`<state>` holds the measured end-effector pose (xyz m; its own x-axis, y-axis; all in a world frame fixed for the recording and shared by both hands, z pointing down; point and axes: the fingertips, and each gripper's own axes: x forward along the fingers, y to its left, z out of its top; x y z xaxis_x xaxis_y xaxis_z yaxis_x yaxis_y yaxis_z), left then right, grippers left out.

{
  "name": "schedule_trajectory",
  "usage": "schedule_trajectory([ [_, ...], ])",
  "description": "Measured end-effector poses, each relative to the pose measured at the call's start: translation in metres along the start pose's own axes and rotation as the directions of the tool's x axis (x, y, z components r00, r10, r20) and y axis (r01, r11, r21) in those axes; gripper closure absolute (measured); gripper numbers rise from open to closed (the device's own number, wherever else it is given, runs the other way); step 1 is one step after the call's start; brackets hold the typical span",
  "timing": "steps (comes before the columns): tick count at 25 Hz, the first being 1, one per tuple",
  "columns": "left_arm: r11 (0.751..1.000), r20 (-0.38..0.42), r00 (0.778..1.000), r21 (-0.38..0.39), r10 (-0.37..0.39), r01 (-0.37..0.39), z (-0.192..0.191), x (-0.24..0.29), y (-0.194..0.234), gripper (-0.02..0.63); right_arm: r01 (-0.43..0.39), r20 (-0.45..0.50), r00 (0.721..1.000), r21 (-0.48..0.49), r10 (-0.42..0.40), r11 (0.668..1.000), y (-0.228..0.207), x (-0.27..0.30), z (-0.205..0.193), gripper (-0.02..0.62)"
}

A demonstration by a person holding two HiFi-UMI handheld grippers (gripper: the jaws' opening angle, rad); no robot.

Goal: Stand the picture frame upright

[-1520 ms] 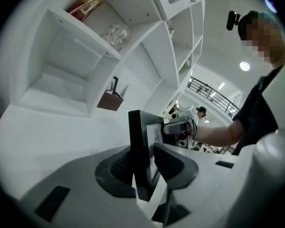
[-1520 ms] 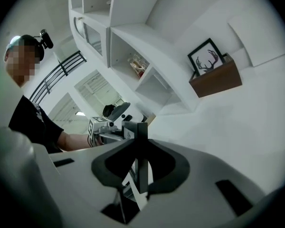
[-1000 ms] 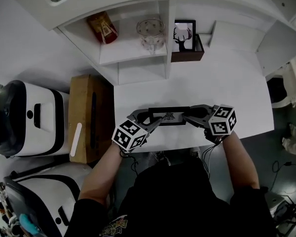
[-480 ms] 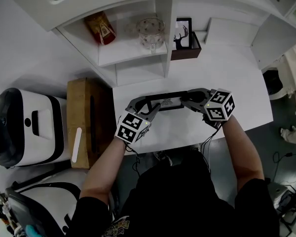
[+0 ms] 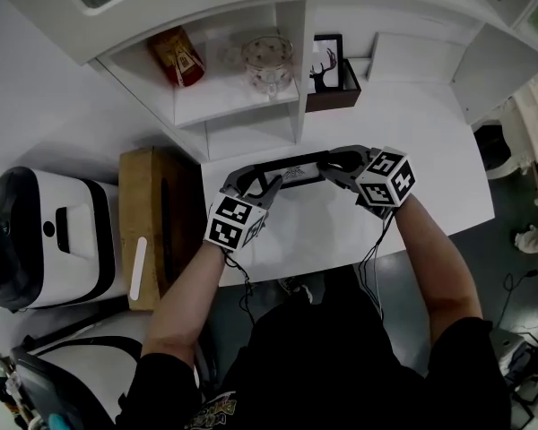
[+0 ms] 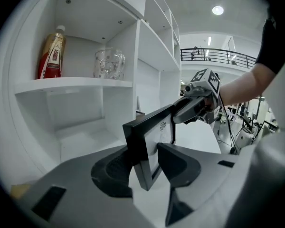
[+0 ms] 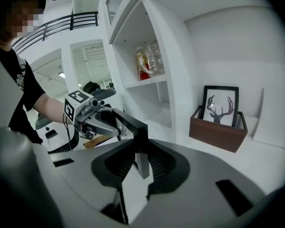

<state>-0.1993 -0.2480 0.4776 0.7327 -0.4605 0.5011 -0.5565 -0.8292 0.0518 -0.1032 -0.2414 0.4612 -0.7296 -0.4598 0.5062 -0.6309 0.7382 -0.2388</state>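
Observation:
The black picture frame [image 5: 296,167] hangs over the white table [image 5: 341,231], tipped up on its long edge and held at both ends. My left gripper [image 5: 255,183] is shut on its left end; the jaws have just been opening a little, and the frame's corner [image 6: 145,146] still sits between the pads [image 6: 115,167]. My right gripper [image 5: 337,161] is shut on the right end, where the frame's edge [image 7: 135,127] is pinched between its fingers [image 7: 157,163]. Each gripper view shows the other gripper at the frame's far end: the right one [image 6: 195,107] and the left one [image 7: 96,120].
A white shelf unit [image 5: 251,106] stands just beyond the frame, with a red bottle [image 5: 179,56] and a glass mug [image 5: 269,59] on it. A deer picture [image 5: 327,64] leans in a wooden box [image 5: 334,97]. A cardboard box [image 5: 157,222] and white machines [image 5: 45,231] stand left of the table.
Both grippers have carried the frame away from the person toward the shelf unit and slightly up. The frame has tipped from lying flat to standing more on edge.

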Motion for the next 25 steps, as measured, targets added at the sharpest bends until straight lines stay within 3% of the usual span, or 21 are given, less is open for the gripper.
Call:
schedule_trajectory([
  [7,0.999,-0.013,0.999,-0.017,0.038,-0.038,-0.003,0.023,0.022,0.440,0.009,-0.022,1.000,-0.053,-0.010,0.999,-0.025,0.017,0.001,0.522],
  [25,0.999,-0.105,0.993,-0.012,0.051,-0.052,-0.035,0.078,0.063,0.436,-0.003,-0.061,0.998,0.010,0.004,1.000,-0.080,0.067,-0.031,0.522],
])
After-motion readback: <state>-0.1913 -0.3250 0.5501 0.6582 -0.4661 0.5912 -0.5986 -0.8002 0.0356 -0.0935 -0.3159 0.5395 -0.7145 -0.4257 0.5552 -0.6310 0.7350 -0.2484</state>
